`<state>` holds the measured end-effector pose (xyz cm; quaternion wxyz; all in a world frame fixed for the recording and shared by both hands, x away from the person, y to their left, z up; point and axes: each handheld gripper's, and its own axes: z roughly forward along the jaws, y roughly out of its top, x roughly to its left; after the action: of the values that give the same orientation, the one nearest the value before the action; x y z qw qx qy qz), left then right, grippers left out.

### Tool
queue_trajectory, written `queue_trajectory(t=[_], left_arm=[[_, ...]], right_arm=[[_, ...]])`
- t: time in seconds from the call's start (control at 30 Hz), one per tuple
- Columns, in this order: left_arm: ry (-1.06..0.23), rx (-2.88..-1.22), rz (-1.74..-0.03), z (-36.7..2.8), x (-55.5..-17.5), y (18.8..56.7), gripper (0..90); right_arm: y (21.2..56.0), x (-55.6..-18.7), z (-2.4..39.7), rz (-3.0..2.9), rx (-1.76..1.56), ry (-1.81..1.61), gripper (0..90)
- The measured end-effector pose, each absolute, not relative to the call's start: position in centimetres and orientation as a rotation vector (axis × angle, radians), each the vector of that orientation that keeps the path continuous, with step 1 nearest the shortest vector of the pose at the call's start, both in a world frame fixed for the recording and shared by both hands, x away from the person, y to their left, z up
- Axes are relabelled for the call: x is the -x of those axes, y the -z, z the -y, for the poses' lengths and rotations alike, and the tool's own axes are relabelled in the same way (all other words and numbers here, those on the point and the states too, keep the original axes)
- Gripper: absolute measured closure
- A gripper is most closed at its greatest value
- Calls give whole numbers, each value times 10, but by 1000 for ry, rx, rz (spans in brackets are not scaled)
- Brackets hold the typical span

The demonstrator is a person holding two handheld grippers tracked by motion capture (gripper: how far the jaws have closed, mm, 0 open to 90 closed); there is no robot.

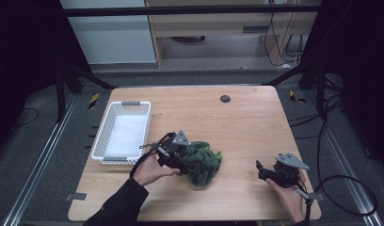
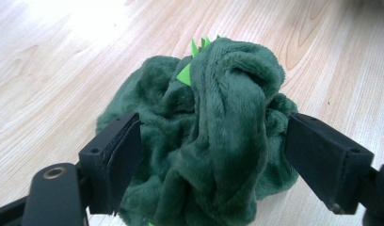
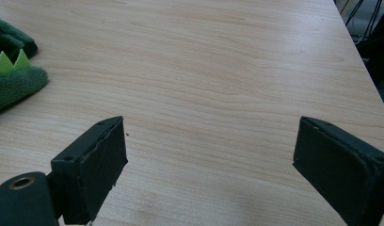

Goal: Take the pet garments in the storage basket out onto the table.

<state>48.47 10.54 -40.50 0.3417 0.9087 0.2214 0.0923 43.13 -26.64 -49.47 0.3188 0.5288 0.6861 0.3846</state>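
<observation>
Wooden table (image 1: 237, 117): crumpled green plush cloth (image 1: 203, 162) lies at lower centre, flanked by the wide-open left gripper (image 2: 211, 155). Right gripper (image 3: 209, 165) is held wide, empty. Loose folds could be snagged on closing.

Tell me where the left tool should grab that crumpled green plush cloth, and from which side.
Grip the tall twisted ridge of the green plush cloth, its highest, thickest fold. Come from the person's side, as the left tool already does: its open jaws flank the bundle without pressing it. The edges lie flat on the table and would likely slip; the ridge gives the jaws bulk to close on.
</observation>
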Motion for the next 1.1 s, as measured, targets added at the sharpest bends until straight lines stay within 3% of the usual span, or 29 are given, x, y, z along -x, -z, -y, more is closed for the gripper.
queue_trajectory(t=[0.63,1.1], left_arm=[[-354,-2100,-738,-150,-457,411,224],[-362,-2007,-879,-198,-434,434,333]], right_arm=[[495,-430,265,-1802,-1388,-1021,97],[495,-430,264,-1804,-1387,-1027,96]])
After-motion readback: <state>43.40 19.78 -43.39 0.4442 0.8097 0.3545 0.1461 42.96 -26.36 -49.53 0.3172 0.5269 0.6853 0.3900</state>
